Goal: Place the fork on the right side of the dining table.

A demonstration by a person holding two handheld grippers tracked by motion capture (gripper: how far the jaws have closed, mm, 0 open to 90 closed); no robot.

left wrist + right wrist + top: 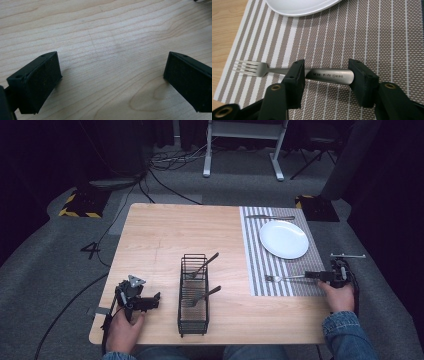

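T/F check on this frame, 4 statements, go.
1. A fork lies on the plate. False: the plate is bare; the fork lies on the striped placemat, nearer the person.
2. The left tongs are open over bare table wood. True.
3. The wire caddy holds two utensils. True.
4. The knife is in the caddy. False: it lies on the placemat, beyond the plate.

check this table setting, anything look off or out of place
Nothing spilled or damaged. One oddity: the fork lies sideways across the placemat below the plate, lengthwise between the right gripper's jaws. Two utensils lean askew in the wire caddy.
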